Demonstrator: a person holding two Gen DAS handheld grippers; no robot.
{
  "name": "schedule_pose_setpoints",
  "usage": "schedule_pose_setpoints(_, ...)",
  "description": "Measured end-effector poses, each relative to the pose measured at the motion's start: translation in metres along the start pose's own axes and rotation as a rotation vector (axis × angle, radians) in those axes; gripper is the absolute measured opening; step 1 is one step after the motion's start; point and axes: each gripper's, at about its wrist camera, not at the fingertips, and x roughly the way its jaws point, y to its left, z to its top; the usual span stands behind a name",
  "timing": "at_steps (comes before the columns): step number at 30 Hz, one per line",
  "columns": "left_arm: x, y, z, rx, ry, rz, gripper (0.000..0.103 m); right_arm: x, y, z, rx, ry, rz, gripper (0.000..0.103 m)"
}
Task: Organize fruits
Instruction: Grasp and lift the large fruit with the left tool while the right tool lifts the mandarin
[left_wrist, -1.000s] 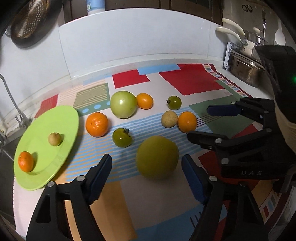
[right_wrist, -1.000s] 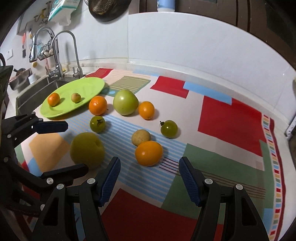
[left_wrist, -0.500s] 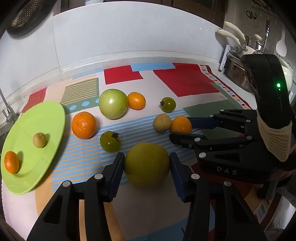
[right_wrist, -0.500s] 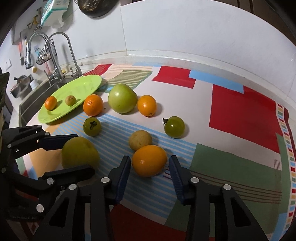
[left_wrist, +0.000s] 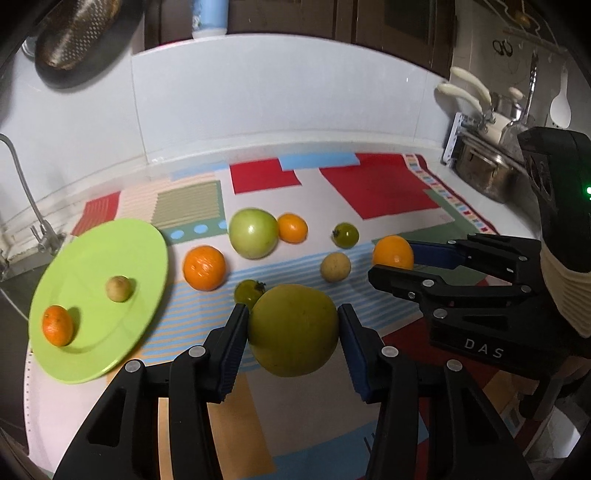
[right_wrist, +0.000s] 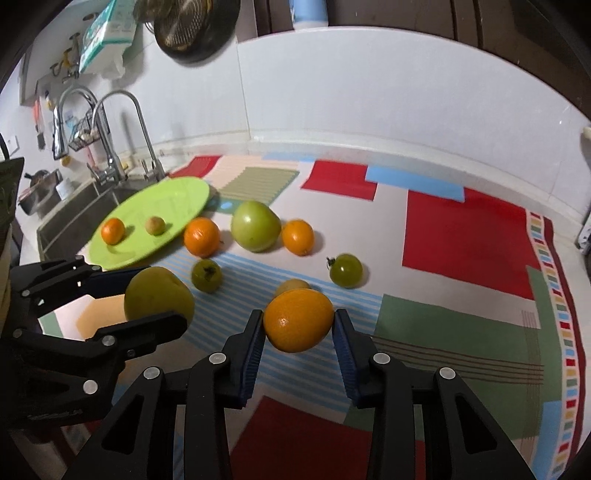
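My left gripper (left_wrist: 291, 328) is shut on a large yellow-green fruit (left_wrist: 293, 330), held above the mat; it also shows in the right wrist view (right_wrist: 159, 295). My right gripper (right_wrist: 298, 328) is shut on an orange (right_wrist: 298, 319), seen in the left wrist view too (left_wrist: 392, 252). A lime green plate (left_wrist: 110, 258) at the left holds a small orange (left_wrist: 57, 325) and a small tan fruit (left_wrist: 119, 288). On the mat lie an orange (left_wrist: 204, 267), a big green tomato (left_wrist: 253, 232), a smaller orange (left_wrist: 292, 228), two dark green tomatoes (left_wrist: 345, 235) (left_wrist: 249, 290) and a tan fruit (left_wrist: 335, 266).
A colourful patchwork mat (right_wrist: 461, 236) covers the counter. A sink with taps (right_wrist: 107, 147) lies at the left beyond the plate. A metal pot and rack (left_wrist: 484, 173) stand at the right. A white tiled wall (left_wrist: 280, 96) runs behind.
Both grippers closed: the left on the large yellow-green fruit, the right on the orange. Both fruits have been lifted off the mat.
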Motion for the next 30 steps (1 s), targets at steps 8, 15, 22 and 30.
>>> schedule_pose_setpoints(8,-0.039,0.021,0.001,-0.014,-0.074,0.022,0.048,-0.031,0.029,0.012,0.008,-0.077,-0.012,0.038)
schedule_pose_setpoints(15,-0.069,0.049,-0.001,-0.01,-0.128,0.057,0.048,-0.043,0.064,0.025,0.011,-0.134,-0.006,0.038)
schedule_pose_setpoints(22,-0.091,0.09,-0.004,-0.006,-0.161,0.09,0.048,-0.039,0.103,0.039,0.003,-0.167,0.005,0.038)
schedule_pose_setpoints(30,-0.098,0.136,-0.005,0.0,-0.177,0.12,0.049,-0.021,0.146,0.058,-0.002,-0.192,0.024,0.038)
